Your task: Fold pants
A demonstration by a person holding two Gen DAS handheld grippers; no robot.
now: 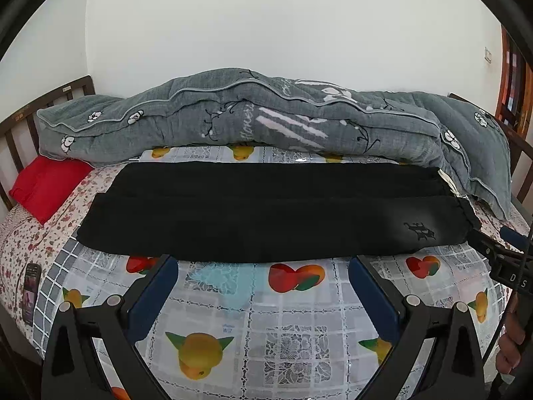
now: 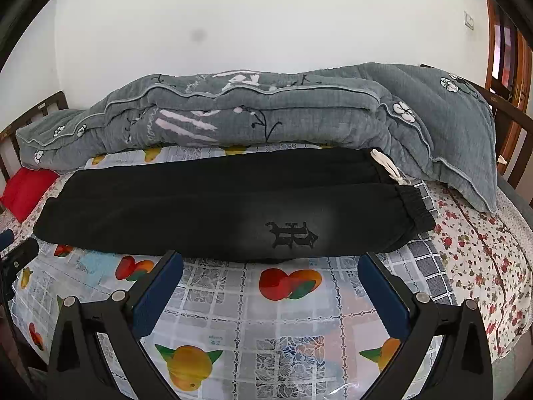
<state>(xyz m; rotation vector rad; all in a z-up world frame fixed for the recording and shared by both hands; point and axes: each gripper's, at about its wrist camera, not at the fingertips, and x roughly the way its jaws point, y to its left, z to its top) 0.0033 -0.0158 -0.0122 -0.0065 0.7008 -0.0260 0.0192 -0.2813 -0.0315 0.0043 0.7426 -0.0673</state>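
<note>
Black pants lie flat across the bed, both legs side by side, running left to right. The waistband with a white drawstring is at the right end, and a dark emblem sits on the near leg. The pants also show in the right wrist view. My left gripper is open and empty, just in front of the pants' near edge. My right gripper is open and empty, at the near edge below the emblem. The right gripper also shows at the right of the left wrist view.
A fruit-print plastic cloth covers the bed under the pants. A rolled grey quilt lies behind them along the wall. A red pillow is at the far left. A phone lies near the bed's left edge.
</note>
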